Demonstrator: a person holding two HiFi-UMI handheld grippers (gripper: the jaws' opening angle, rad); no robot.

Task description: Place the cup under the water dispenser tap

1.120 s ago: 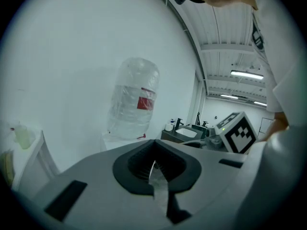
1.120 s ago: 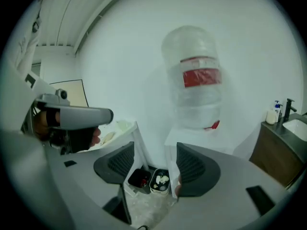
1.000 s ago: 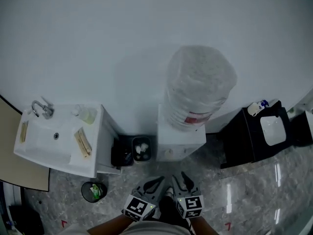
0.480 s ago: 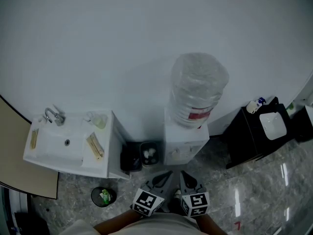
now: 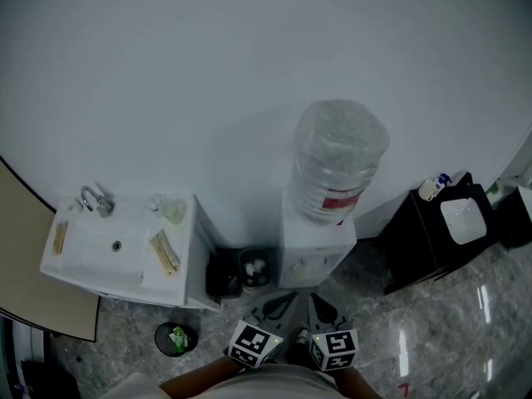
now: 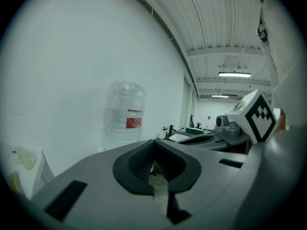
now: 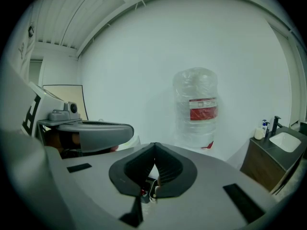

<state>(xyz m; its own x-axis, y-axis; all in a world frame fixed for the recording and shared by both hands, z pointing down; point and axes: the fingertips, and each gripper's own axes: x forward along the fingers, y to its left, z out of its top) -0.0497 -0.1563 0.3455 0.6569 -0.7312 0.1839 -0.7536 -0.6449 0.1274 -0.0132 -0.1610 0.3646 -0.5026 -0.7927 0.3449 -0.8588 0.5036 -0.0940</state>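
The water dispenser is a white cabinet against the wall, topped by a big clear bottle with a red label. Its taps sit low on the front face. A black bin to its left holds pale round things; I cannot tell whether they are cups. My left gripper and right gripper hover side by side just in front of the dispenser, both shut and holding nothing. The bottle shows beyond the left gripper, and the bottle stands beyond the right gripper.
A white sink unit with a faucet stands left of the bin. A small round bin with green contents sits on the marble floor. A black cabinet with a white basin and a soap bottle stands at the right.
Both grippers have risen a little and sit closer to the dispenser's front. Their jaws, forked apart a second ago, are now closed. The head view has shifted slightly.
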